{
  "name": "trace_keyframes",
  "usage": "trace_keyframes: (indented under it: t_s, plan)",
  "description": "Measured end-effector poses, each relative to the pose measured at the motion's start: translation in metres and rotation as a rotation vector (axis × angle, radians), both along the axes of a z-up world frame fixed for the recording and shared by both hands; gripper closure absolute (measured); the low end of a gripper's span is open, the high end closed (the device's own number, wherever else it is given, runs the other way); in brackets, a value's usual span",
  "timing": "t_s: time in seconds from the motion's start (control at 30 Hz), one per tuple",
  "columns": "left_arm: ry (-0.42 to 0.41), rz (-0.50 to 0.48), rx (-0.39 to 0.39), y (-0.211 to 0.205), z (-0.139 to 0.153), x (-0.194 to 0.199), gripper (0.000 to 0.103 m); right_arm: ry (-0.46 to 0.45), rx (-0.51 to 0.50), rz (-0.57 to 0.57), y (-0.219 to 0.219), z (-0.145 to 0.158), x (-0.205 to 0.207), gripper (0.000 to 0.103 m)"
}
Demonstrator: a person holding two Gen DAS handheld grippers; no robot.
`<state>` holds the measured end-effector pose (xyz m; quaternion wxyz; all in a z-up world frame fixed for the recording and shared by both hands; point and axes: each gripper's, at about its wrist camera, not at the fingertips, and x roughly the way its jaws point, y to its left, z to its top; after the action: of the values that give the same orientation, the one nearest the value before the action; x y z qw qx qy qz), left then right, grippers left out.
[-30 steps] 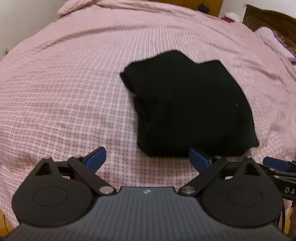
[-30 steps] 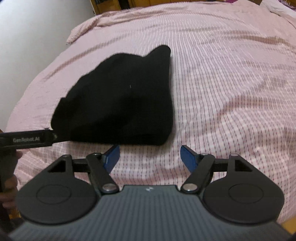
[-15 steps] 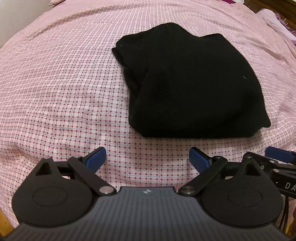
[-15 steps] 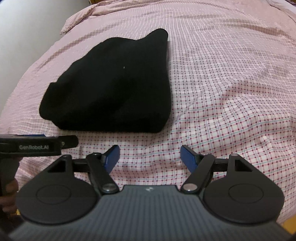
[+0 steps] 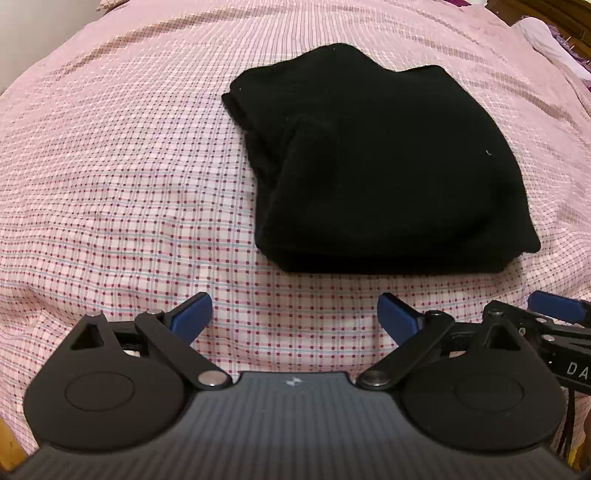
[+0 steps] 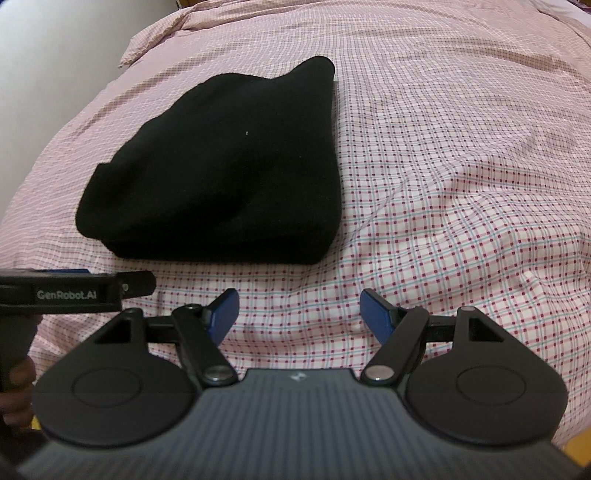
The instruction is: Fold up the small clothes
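Observation:
A black garment lies folded into a thick stack on the pink checked bedsheet. It also shows in the right wrist view. My left gripper is open and empty, just short of the stack's near edge. My right gripper is open and empty, near the stack's near right corner. The right gripper's blue fingers show at the right edge of the left wrist view. The left gripper's body shows at the left of the right wrist view.
The bedsheet spreads wide to the right of the garment, with light wrinkles. A white wall lies beyond the bed's left edge. A dark wooden headboard and pale bedding sit at the far right.
Both grippers have moved closer to the garment and tilted down toward it over the second. The garment has not moved. Both stay open.

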<state>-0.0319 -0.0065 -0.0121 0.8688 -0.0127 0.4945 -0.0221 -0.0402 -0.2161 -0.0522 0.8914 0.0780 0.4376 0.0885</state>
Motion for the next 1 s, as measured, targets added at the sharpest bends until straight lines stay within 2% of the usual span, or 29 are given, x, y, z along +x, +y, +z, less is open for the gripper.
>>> trace_keyframes:
  t_s: [1.0]
  plan:
    - [0.0,0.0,0.002,-0.0005,0.0015,-0.0067,0.005,0.0,-0.001,0.001,0.0,0.0,-0.0011,0.029]
